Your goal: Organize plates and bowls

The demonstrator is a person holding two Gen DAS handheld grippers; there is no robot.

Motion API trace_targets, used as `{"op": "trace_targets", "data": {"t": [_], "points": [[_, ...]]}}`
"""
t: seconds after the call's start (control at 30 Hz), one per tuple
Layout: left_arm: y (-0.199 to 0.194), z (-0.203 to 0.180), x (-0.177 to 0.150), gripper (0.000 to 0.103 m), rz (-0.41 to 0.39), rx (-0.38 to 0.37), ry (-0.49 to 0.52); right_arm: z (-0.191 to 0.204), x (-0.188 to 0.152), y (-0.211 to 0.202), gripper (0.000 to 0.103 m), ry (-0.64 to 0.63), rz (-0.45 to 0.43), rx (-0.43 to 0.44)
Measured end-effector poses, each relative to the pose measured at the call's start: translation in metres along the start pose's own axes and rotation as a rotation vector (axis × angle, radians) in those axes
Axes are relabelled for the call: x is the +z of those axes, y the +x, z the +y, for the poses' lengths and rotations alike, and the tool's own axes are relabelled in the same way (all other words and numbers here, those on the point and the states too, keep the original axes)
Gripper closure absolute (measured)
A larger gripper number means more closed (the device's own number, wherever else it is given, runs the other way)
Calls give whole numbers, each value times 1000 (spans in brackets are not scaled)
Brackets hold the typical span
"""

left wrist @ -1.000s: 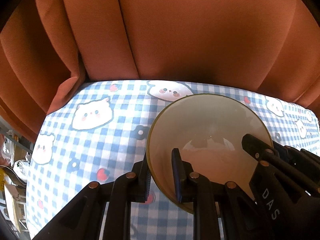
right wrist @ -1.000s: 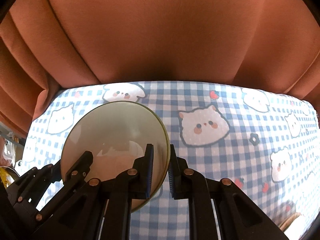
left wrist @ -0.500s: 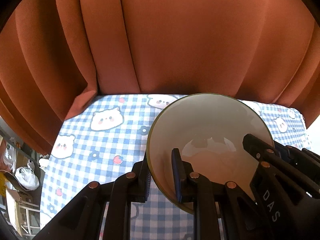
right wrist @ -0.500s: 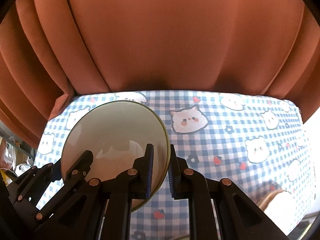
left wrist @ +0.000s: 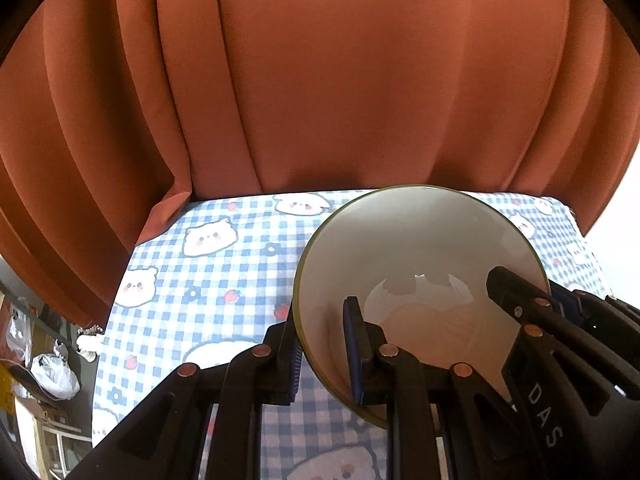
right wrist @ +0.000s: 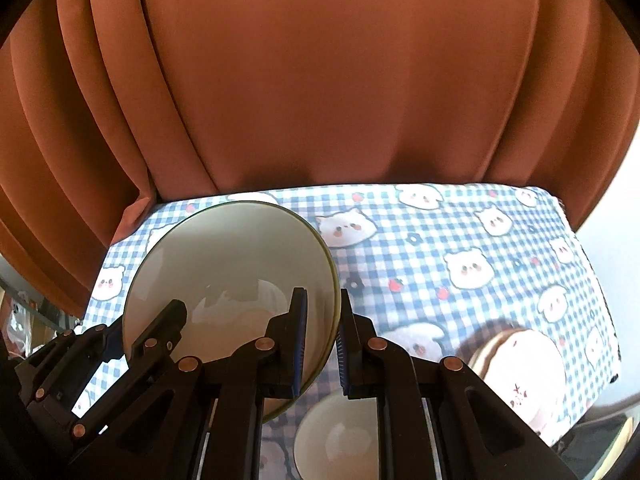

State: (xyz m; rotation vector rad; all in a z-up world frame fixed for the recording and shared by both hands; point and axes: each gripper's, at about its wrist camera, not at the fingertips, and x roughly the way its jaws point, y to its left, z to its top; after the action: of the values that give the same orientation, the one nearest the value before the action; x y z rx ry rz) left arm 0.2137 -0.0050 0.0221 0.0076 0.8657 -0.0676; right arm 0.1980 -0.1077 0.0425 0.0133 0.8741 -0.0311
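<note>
Both grippers clamp one bowl by opposite rims – left gripper, right gripper – held tilted above the checked tablecloth; second bowl sits below.

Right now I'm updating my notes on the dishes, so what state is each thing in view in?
Large bowl: lifted off the table, tilted, empty, gripped on both sides of its rim.
Left gripper: shut on the bowl's rim.
Right gripper: shut on the opposite rim.
Small bowl: upright on the tablecloth, empty.
Patterned dish: resting on the tablecloth, blurred.
</note>
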Motion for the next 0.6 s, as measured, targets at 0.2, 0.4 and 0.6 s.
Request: {"op": "trace_targets", "data": {"t": [0.2, 0.4, 0.6], "points": [[-13, -10, -16, 87, -6, -13, 22, -12, -21, -22, 86, 11, -12, -11], [-30, -31, -34, 87, -20, -13, 32, -33, -39, -36, 86, 7, -22, -2], [-34, -57, -53, 86, 11, -1, 24, -60, -55, -38, 86, -19, 6, 18]]}}
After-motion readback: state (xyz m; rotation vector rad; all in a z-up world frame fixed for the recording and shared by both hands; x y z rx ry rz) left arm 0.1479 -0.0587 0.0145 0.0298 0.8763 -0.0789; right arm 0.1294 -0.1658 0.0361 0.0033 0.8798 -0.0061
